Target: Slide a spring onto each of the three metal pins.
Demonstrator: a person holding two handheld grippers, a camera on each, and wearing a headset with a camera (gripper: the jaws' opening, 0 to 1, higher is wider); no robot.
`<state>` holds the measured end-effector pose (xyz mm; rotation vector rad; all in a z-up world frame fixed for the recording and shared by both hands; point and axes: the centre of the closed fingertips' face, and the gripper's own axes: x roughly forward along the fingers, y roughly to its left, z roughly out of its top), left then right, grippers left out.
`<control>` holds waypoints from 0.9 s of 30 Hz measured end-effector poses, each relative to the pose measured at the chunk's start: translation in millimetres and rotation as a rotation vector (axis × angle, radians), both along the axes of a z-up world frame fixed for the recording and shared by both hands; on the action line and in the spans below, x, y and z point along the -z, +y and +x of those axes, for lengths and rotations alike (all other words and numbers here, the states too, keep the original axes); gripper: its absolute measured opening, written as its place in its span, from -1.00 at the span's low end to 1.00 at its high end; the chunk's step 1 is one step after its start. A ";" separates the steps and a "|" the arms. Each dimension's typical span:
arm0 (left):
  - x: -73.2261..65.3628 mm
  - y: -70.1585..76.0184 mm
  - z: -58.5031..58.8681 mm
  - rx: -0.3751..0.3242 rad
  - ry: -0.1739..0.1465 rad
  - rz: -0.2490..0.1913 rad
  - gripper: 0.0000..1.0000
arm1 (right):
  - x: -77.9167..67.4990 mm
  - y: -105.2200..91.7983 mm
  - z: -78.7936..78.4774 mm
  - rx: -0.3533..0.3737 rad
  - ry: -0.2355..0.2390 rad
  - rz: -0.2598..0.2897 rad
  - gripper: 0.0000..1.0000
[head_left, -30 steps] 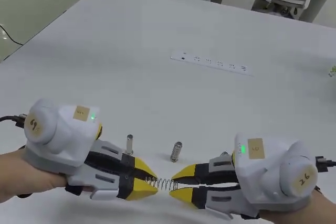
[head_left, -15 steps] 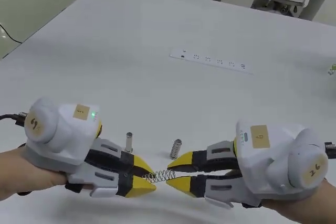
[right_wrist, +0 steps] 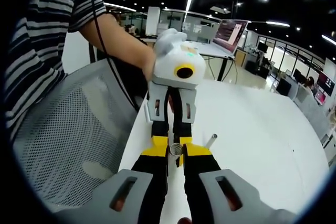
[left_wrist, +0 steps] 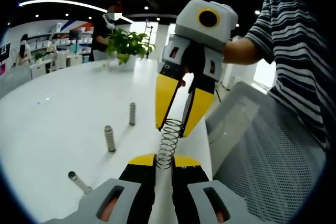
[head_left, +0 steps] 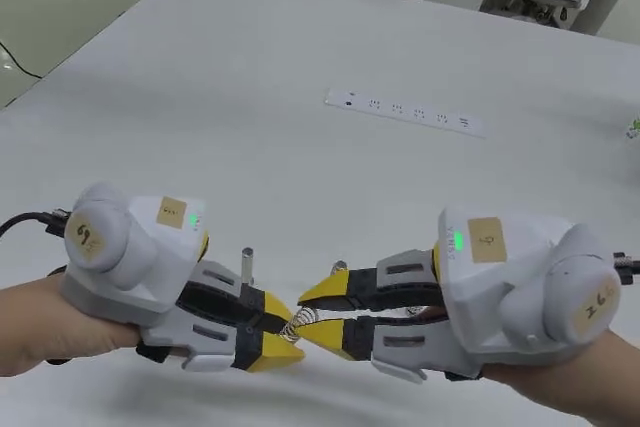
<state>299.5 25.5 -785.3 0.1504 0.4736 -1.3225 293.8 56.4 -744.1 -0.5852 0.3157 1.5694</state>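
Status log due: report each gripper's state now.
Left gripper: shut on the thin coiled metal spring.
Right gripper: open, jaws astride the spring's other end.

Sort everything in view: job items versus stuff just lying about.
Job: spring, held by left gripper, right gripper open around it; bare pin; near sprung pin; far sprung pin.
Lying about: power strip; potted plant.
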 end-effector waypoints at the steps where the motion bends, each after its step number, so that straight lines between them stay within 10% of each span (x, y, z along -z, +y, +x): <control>1: 0.0 -0.1 0.2 0.001 -0.003 0.002 -0.95 | -0.2 1.4 -0.3 -0.003 -0.009 -0.001 -0.85; 27: -4.8 0.0 5.3 -0.020 -0.015 0.000 -0.93 | -6.1 7.5 1.9 -0.030 -0.091 -0.016 -0.85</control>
